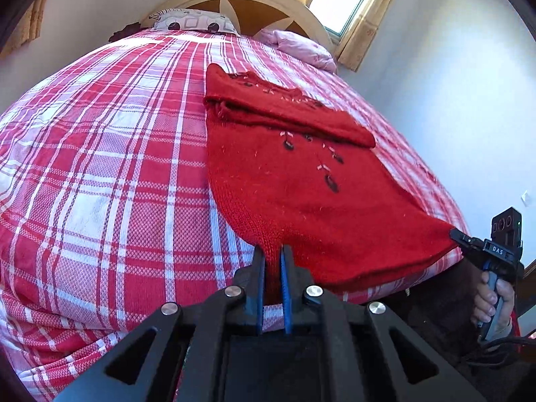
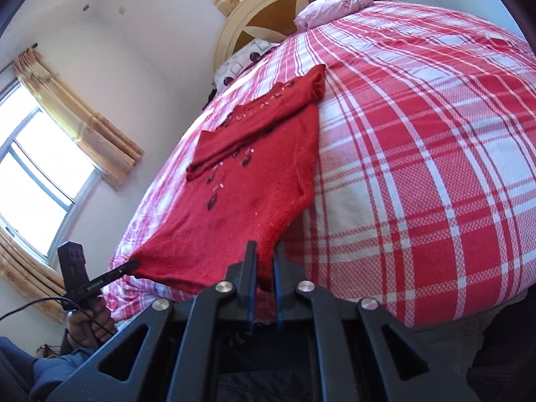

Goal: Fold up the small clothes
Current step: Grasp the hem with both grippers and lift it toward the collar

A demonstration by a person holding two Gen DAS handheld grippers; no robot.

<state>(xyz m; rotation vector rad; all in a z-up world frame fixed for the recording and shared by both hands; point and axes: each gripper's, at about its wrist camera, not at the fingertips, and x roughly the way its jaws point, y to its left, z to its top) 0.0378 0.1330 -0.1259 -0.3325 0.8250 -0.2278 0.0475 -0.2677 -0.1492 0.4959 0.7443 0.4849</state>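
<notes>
A red knitted sweater (image 1: 301, 181) with dark bead trim lies on the plaid bed, its top part folded down over the body. My left gripper (image 1: 272, 251) is shut on the sweater's near left hem corner. My right gripper (image 2: 264, 251) is shut on the near right hem corner of the sweater (image 2: 248, 194). In the left wrist view the right gripper (image 1: 457, 234) shows at the sweater's far corner. In the right wrist view the left gripper (image 2: 132, 264) shows at the opposite corner. The hem is lifted slightly off the bed edge.
The bed (image 1: 100, 154) has a red and white plaid cover. A patterned pillow (image 1: 192, 21) and a pink pillow (image 1: 298, 48) lie by the round headboard (image 1: 254, 3). Windows with yellow curtains (image 2: 77, 124) flank the bed.
</notes>
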